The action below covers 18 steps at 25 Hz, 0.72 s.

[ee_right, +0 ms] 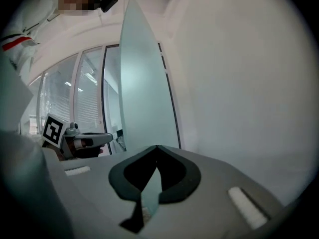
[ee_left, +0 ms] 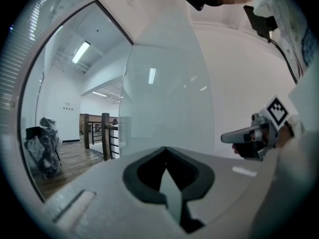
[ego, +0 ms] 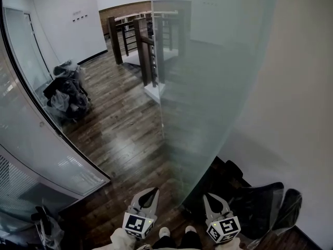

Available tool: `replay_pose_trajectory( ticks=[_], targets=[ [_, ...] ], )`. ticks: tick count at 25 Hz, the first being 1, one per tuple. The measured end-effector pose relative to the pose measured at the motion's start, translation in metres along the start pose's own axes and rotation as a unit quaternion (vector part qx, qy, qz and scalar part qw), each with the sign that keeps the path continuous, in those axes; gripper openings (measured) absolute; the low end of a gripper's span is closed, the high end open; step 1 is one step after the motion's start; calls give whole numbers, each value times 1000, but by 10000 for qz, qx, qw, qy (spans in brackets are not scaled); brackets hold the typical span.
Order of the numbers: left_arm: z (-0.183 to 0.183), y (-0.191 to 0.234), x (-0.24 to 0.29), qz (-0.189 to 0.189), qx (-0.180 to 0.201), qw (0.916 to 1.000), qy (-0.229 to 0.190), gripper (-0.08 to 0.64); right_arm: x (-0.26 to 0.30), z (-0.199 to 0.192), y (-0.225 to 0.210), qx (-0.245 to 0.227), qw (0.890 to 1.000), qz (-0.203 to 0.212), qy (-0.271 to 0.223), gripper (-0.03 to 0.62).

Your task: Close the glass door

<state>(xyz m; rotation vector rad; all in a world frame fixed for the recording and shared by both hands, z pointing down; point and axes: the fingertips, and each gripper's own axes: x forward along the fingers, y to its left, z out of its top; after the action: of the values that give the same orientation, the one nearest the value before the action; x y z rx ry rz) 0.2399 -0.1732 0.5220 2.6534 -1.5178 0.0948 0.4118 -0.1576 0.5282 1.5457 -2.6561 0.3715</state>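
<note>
Glass door (ego: 208,87) ajar beside wall (ego: 302,113)

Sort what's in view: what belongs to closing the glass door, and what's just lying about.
Job: tall frosted glass door panel; left gripper; right gripper, both shut.
Lying about: heap of dark bags; dark wooden railing.

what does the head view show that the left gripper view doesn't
Only the head view: the person's shoes and the marker cube on the left gripper. Only the left gripper view: a ceiling light and that gripper's jaws, closed together. Both: the glass door, the wooden railing, the pile of bags and the right gripper.
</note>
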Motion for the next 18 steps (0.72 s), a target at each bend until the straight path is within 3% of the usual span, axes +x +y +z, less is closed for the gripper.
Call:
replay_pose_trajectory(
  ticks=[7, 10, 13, 18],
  targets=[
    [-2, -3, -1, 742, -55, 9971, 128, 2, 29, -30, -16, -217, 9926, 1068, 541, 5],
    [-7, -6, 5, 1044, -42, 9943, 209, 2, 46, -40, -26, -283, 9836, 1655, 664, 5],
    [-14, 0, 2, 1574, 14, 9871, 309, 2, 73, -46, -26, -287, 9710, 2276, 676, 5],
    [-17, 1, -16, 2073, 3, 9775, 395, 2, 98, -55, -14, -497, 9569, 2772, 708, 3]
  ],
)
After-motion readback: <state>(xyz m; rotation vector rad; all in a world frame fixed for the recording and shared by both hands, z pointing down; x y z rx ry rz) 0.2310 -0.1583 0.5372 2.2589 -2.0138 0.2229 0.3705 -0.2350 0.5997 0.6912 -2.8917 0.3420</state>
